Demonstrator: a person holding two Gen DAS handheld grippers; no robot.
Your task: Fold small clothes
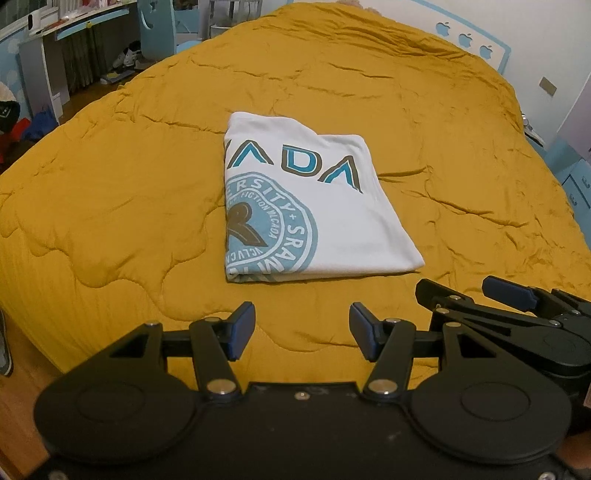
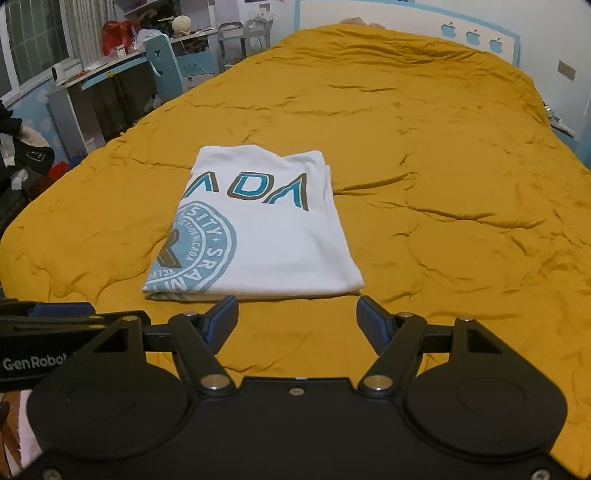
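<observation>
A white T-shirt [image 1: 325, 221] with a blue and brown print lies folded into a compact rectangle on the mustard-yellow quilt [image 1: 110, 192]. It also shows in the right wrist view [image 2: 273, 243]. My left gripper [image 1: 302, 332] is open and empty, hovering just in front of the shirt's near edge. My right gripper [image 2: 297, 321] is open and empty, just short of the shirt's near edge. The right gripper also shows at the right of the left wrist view [image 1: 476, 291]. Neither gripper touches the shirt.
The quilt [image 2: 443, 184] covers a wide bed with a blue-and-white headboard [image 2: 472, 33] at the back. A desk with clutter [image 2: 110, 66] and a blue chair [image 2: 166, 62] stand left of the bed. Clothes are piled at far left [image 2: 22, 155].
</observation>
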